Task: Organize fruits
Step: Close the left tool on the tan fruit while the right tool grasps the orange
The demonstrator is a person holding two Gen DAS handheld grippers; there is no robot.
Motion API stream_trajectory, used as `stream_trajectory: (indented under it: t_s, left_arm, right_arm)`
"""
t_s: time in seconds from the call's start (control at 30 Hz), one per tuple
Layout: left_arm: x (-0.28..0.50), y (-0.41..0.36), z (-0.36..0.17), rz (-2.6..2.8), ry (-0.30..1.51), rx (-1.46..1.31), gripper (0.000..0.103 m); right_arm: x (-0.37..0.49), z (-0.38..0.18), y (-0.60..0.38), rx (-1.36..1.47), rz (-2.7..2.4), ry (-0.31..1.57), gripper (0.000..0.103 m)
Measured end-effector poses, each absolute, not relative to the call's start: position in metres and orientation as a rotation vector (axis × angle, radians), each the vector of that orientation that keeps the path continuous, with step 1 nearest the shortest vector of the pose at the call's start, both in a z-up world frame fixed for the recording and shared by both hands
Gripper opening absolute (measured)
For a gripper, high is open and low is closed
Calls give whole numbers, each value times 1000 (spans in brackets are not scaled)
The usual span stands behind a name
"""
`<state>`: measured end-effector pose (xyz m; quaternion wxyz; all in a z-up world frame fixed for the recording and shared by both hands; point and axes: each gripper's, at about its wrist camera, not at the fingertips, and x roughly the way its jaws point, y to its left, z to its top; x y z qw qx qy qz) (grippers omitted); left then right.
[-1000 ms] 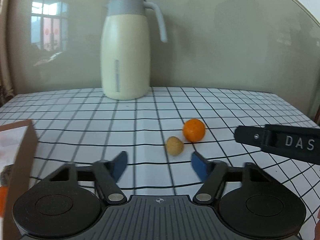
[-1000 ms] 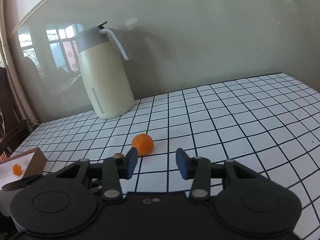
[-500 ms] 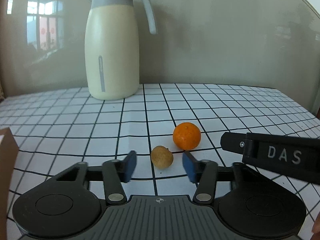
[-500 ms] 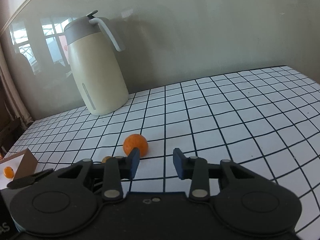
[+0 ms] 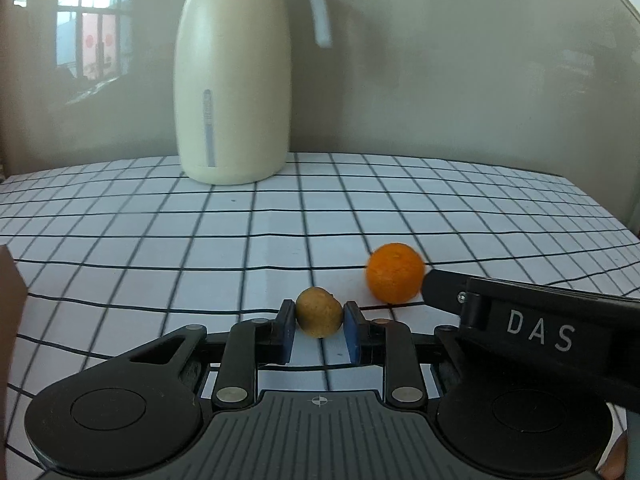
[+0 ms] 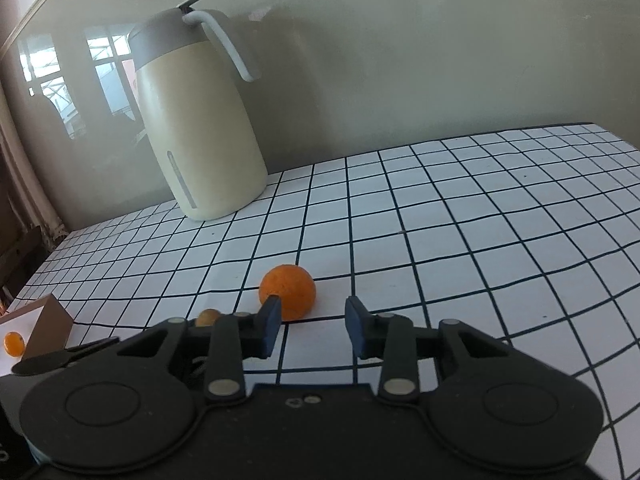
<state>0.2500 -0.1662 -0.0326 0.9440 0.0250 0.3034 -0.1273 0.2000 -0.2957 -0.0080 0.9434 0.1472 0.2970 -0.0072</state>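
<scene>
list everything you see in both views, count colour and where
small tan-brown round fruit: 1, tan-brown, on the cloth between the left claw's blue pads
round orange tangerine: 1, orange, on the cloth just ahead of the right claw
second small orange fruit: 1, orange, inside the box
brown cardboard box: 1, brown, far left table edge
cream thermos jug with grey lid: 1, cream and grey, back by the wall
black-gridded white tablecloth: 1, white and black, covering the table
left claw: 1, black, closed on the tan fruit
right claw: 1, black, open
</scene>
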Motion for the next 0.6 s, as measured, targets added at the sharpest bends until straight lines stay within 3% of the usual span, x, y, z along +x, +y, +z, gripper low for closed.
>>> stream_trajectory:
  t_s: [0.27, 0.6]
  left_arm:
    - [262, -140, -34, -184, 617, 47, 26]
    - [265, -124, -35, -165, 617, 47, 26]
  right_arm:
    - [217, -13, -287, 314, -4, 608, 31]
    - [239, -22, -273, 340, 45, 644, 29]
